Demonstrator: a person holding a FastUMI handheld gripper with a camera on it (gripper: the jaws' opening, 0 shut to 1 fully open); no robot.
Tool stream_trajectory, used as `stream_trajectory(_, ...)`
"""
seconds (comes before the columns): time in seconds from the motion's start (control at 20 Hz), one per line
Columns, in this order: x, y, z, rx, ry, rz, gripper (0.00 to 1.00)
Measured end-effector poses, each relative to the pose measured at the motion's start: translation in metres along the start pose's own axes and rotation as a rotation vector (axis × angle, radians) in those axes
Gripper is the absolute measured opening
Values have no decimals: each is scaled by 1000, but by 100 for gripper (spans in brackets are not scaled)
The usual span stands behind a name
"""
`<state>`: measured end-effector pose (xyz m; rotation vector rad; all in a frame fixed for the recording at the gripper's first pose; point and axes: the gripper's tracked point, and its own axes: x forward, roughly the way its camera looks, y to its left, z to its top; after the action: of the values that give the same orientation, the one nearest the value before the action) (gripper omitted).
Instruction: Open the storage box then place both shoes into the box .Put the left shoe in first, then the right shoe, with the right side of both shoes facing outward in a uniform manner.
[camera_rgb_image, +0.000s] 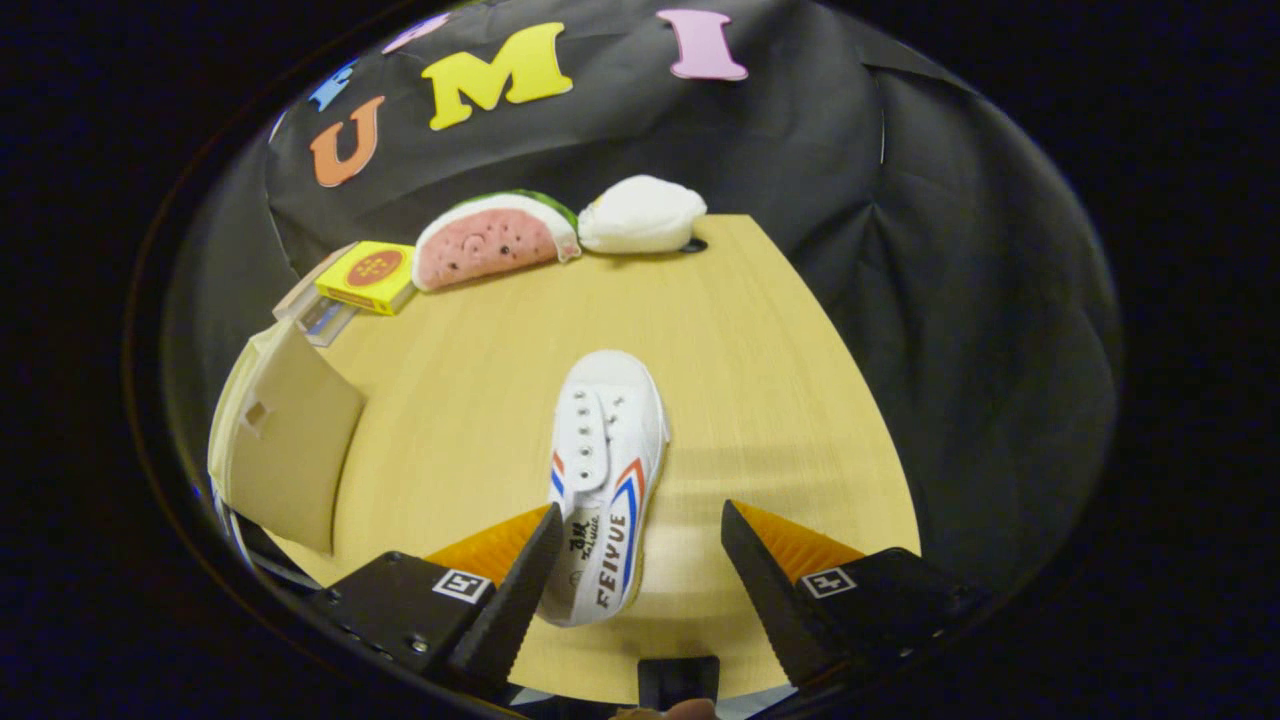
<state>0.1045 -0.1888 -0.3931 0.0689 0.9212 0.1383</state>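
The gripper has its fingers spread apart, pressing on nothing. A white canvas sneaker lies on the wooden table, its heel between the fingers and its toe pointing beyond them. Left of the sneaker stands the storage box's raised lid. Beyond the sneaker sit a watermelon-slice plush, a white plush and a yellow box.

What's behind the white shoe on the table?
Beyond the white shoe, at the table's far edge, sit a watermelon slice toy, a white plush and a yellow box. The open gripper straddles its heel.
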Motion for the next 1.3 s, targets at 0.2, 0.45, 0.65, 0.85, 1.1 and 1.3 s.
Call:
stream_trajectory(0.2,28,-2,-3,29,65,31,96)
stream_trajectory(0.45,45,11,1,64,132,129,83)
stream_trajectory(0.65,39,10,4,145,174,140,35)
stream_trajectory(0.85,30,17,3,206,213,153,4)
stream_trajectory(1.1,-18,47,6,214,190,192,4)
stream_trajectory(1.3,-74,107,35,214,121,251,4)
